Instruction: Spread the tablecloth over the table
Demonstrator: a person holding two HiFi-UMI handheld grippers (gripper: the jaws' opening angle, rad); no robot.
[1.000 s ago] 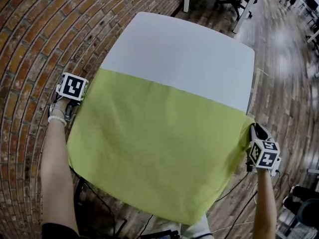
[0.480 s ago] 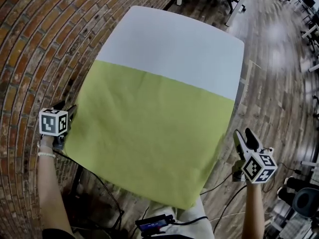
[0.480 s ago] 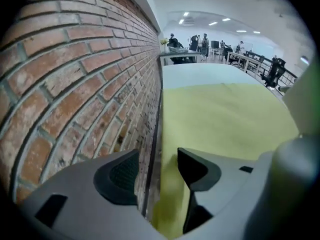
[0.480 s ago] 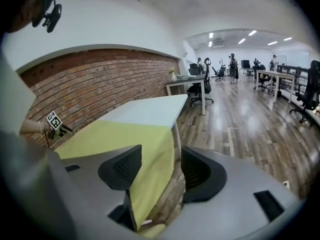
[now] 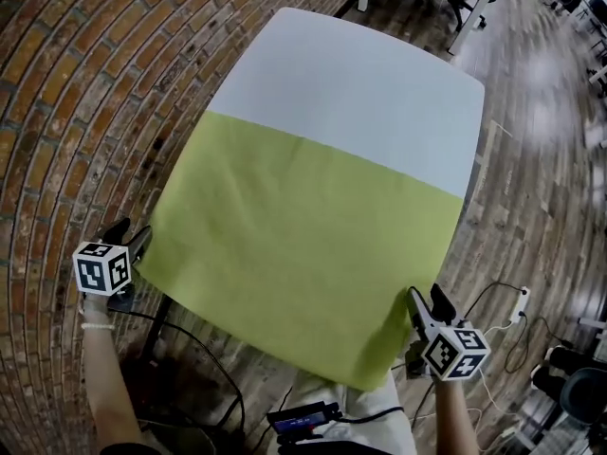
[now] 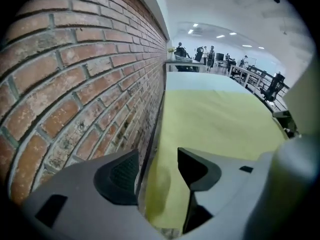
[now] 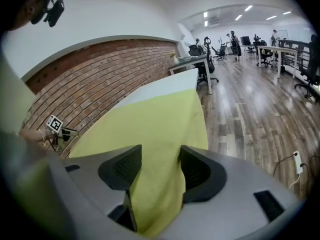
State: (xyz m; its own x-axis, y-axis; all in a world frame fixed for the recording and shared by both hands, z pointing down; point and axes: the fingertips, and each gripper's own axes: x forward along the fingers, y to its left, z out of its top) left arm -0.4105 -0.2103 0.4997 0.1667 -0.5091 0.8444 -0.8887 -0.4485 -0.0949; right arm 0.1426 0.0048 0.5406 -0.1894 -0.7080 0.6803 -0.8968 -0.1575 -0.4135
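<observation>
Item count: one yellow-green fabric tablecloth (image 5: 303, 226), one white rectangular table (image 5: 360, 83), two hand-held two-jaw grippers. The tablecloth covers the near portion of the tabletop and overhangs the near edge; the far strip of the top is bare. The table stands against a red brick wall (image 5: 85, 83) on a wood-plank floor (image 5: 541, 178).

Left gripper (image 5: 131, 233): jaws have just been opening and stand wide; the cloth's near left corner hangs loose between them.

Right gripper (image 5: 427, 297): jaws have just been opening and stand wide; the near right corner lies unclamped between the pads.
</observation>
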